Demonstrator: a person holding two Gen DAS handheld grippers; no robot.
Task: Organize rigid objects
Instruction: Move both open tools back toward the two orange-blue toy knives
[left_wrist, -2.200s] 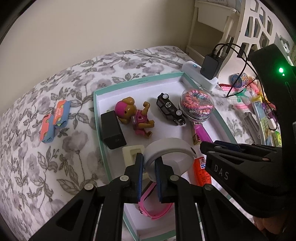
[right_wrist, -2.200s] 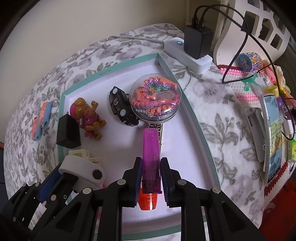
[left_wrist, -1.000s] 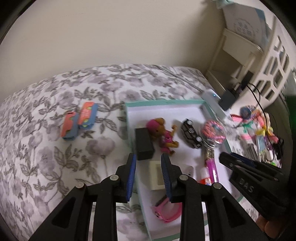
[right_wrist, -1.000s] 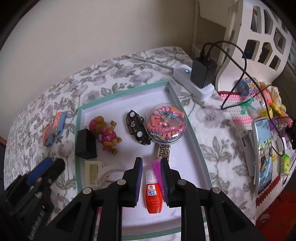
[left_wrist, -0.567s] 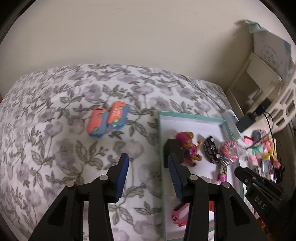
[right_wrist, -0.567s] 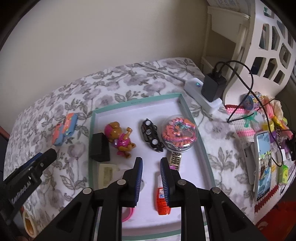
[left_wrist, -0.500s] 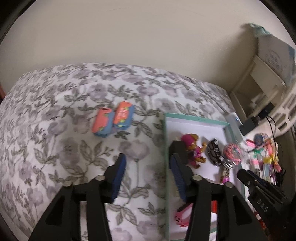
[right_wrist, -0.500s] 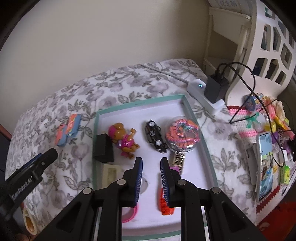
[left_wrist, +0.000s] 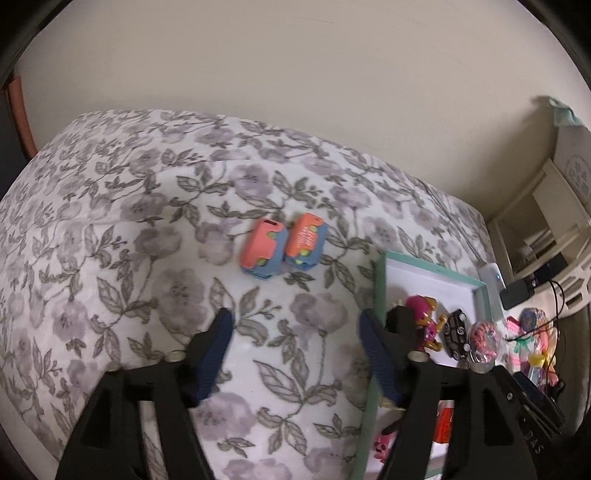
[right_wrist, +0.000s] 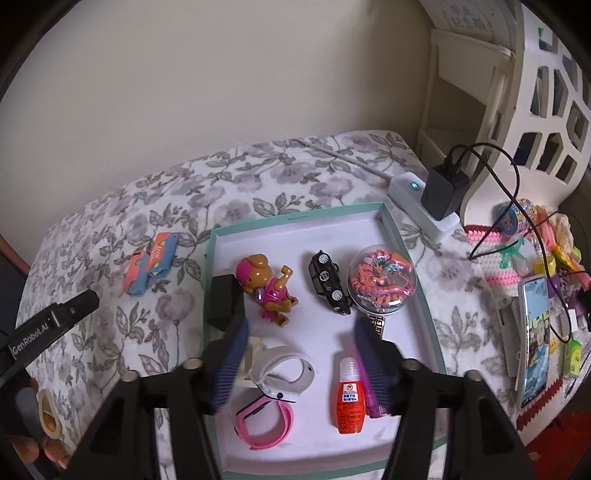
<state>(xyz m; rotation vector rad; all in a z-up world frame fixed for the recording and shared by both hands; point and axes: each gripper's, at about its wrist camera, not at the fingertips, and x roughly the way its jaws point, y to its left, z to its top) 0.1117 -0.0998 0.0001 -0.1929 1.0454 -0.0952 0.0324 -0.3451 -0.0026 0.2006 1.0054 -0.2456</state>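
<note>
Two orange-and-blue toy blocks (left_wrist: 282, 249) lie side by side on the flowered bedspread (left_wrist: 110, 229), ahead of my left gripper (left_wrist: 293, 325). Its jaws are opening and nothing is between them. The same blocks (right_wrist: 151, 262) show left of the teal-rimmed tray (right_wrist: 295, 216) in the right wrist view. My right gripper (right_wrist: 301, 332) hovers over the tray, its jaws opening and empty. In the tray lie a pup figure (right_wrist: 266, 288), a black car (right_wrist: 328, 282), a clear dome of hair ties (right_wrist: 382, 282), a black box (right_wrist: 223, 299), a white band (right_wrist: 288, 369), a pink strap (right_wrist: 266, 424), a red bottle (right_wrist: 349, 395) and a purple stick (right_wrist: 365, 387).
A white power strip with a black charger (right_wrist: 432, 199) lies behind the tray. A phone (right_wrist: 533, 332) and a pile of small colourful items (right_wrist: 554, 240) fill the right side. A white cut-out shelf (right_wrist: 546, 110) stands at the back right. The wall runs along the bed's far edge.
My left gripper let go of the white band, swung left off the tray over the bedspread and widened. My right gripper released the purple stick, rose and just opened.
</note>
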